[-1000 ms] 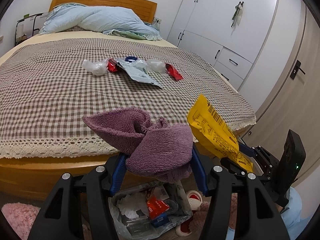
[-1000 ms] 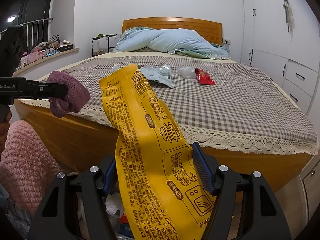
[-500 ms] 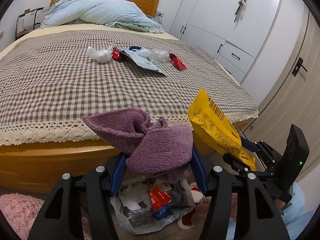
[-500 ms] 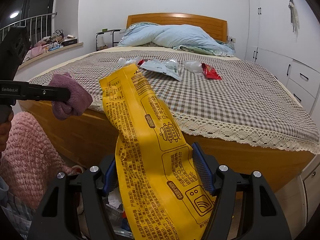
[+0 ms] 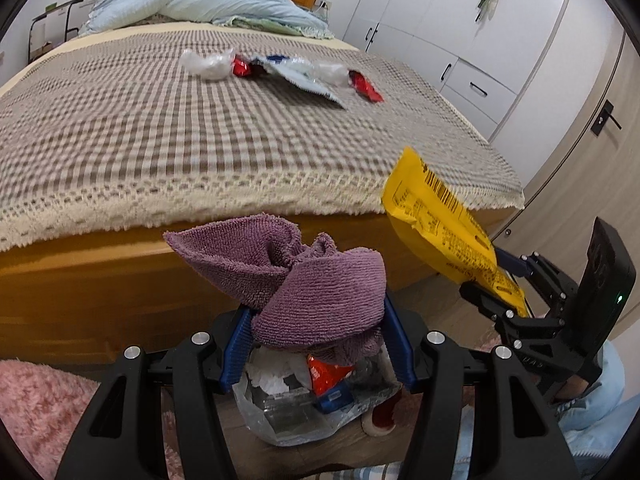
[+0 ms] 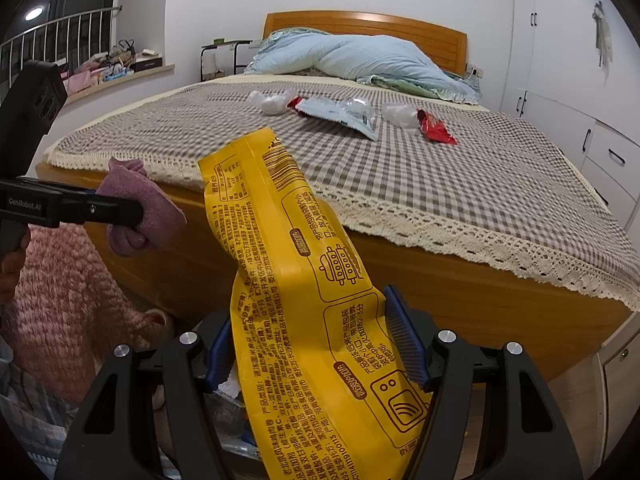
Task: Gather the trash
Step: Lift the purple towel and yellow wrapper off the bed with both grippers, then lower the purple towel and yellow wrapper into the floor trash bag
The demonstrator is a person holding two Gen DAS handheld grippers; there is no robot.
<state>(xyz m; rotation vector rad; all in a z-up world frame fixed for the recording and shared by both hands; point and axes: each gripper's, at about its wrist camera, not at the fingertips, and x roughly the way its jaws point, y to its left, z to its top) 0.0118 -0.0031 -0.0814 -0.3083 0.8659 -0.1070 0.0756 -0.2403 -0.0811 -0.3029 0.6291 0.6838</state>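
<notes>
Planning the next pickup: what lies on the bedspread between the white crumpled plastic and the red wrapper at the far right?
A pale blue packet and clear plastic, in both views.

Between your left fingers (image 5: 394, 350) a crumpled purple towel (image 5: 304, 284) bulges up, directly above the clear trash bag (image 5: 304, 412) full of wrappers below the tips. Between your right fingers (image 6: 404, 336) a long yellow food wrapper (image 6: 304, 292) stands upright, printed side showing.

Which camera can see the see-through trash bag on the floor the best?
The left wrist view. The clear trash bag sits below the left hand-held gripper, and you can see the wrappers inside it. In the right wrist view the yellow wrapper hides nearly all of it; only a bit of plastic peeks out.
</notes>
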